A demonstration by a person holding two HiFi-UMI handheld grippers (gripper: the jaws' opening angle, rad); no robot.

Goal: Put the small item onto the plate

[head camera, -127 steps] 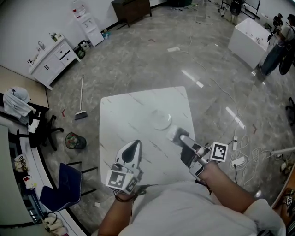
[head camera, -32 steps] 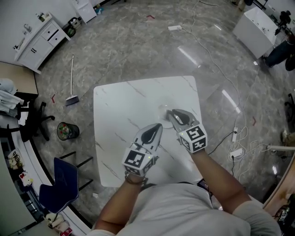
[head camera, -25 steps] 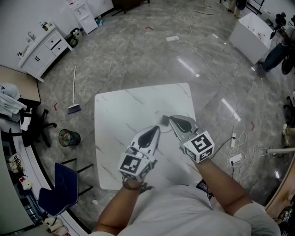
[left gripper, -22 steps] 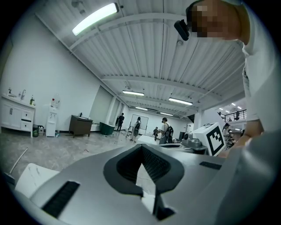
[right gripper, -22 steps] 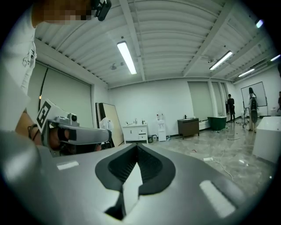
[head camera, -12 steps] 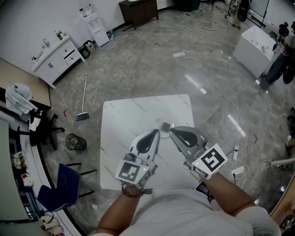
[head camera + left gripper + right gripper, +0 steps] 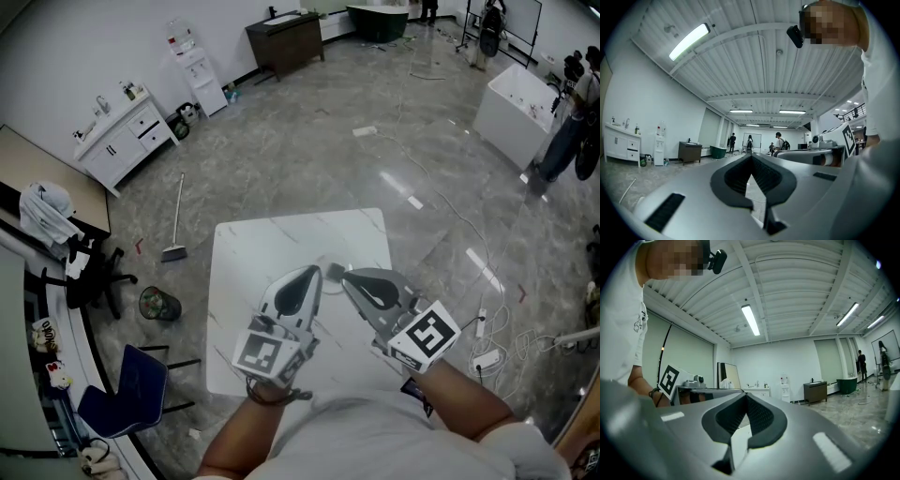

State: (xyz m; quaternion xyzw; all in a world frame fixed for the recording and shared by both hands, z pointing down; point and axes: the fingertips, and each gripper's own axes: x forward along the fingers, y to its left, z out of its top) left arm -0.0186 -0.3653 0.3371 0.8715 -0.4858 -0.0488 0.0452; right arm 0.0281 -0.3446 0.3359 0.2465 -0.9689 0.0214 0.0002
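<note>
Both grippers are held high above the white marble table [image 7: 246, 255], side by side and pointing level. My left gripper [image 7: 314, 272] is shut with nothing in it; in the left gripper view [image 7: 751, 155] its jaws meet at the tips, with the room beyond. My right gripper [image 7: 345, 276] is also shut and holds nothing, and its tips meet in the right gripper view [image 7: 746, 395]. Between the two tips a small grey shape [image 7: 335, 272] shows on the table; whether it is the plate or the small item I cannot tell. The grippers hide the rest of that spot.
A broom [image 7: 175, 230], a waste bin [image 7: 159, 303] and a blue chair [image 7: 127, 394] stand left of the table. A white cabinet [image 7: 127, 136] is at the far left and a white tub [image 7: 516, 112] at the far right. Cables [image 7: 487, 356] lie on the floor to the right.
Both grippers have risen toward the head camera and look larger. The right one has come up beside the left. The table sits lower in the frame.
</note>
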